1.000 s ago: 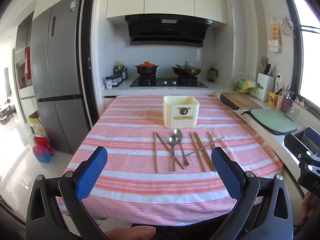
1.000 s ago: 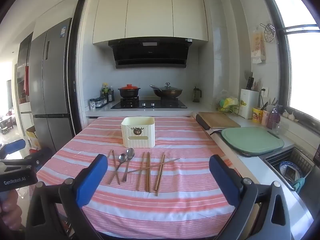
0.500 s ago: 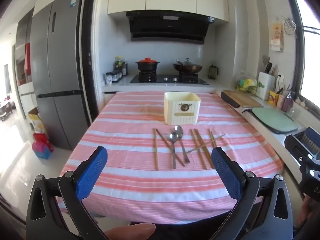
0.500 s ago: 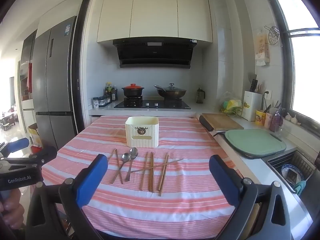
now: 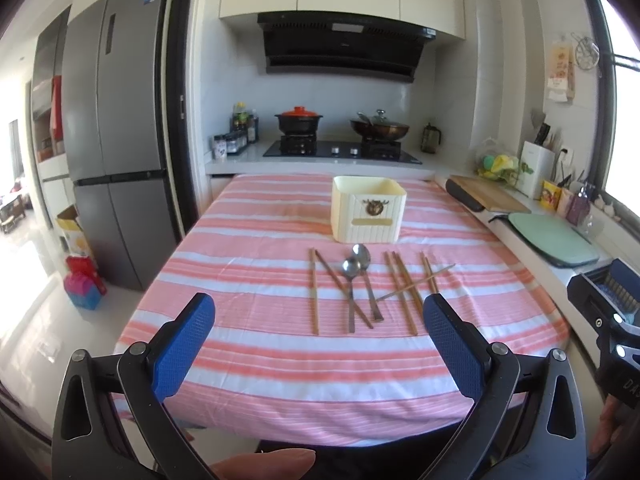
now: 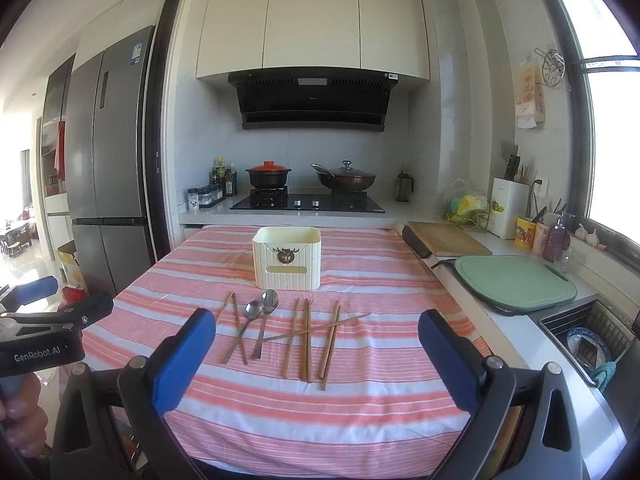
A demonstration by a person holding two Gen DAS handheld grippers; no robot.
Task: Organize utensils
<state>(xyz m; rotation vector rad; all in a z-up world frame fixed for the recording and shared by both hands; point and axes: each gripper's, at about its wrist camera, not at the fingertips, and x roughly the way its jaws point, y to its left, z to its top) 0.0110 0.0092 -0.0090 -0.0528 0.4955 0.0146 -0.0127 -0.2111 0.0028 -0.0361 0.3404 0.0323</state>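
A cream utensil holder (image 5: 368, 213) (image 6: 287, 258) stands upright on the striped tablecloth (image 5: 256, 344) (image 6: 360, 408). In front of it lie two metal spoons (image 5: 357, 268) (image 6: 261, 310) and several wooden chopsticks (image 5: 403, 290) (image 6: 307, 336), some crossed. My left gripper (image 5: 318, 322) is open and empty, held above the table's near edge, short of the utensils. My right gripper (image 6: 316, 338) is open and empty, also back from the utensils. The left gripper's body shows at the left edge of the right wrist view (image 6: 44, 336).
A counter runs along the right with a wooden board (image 6: 450, 238), a green cutting board (image 6: 514, 282) and a sink with a dish rack (image 6: 588, 340). A stove with two pots (image 6: 308, 190) stands behind the table. A fridge (image 5: 116, 152) stands at left.
Both grippers have moved a little forward and up toward the table; the holder and utensils look slightly larger. Nothing on the table has moved.
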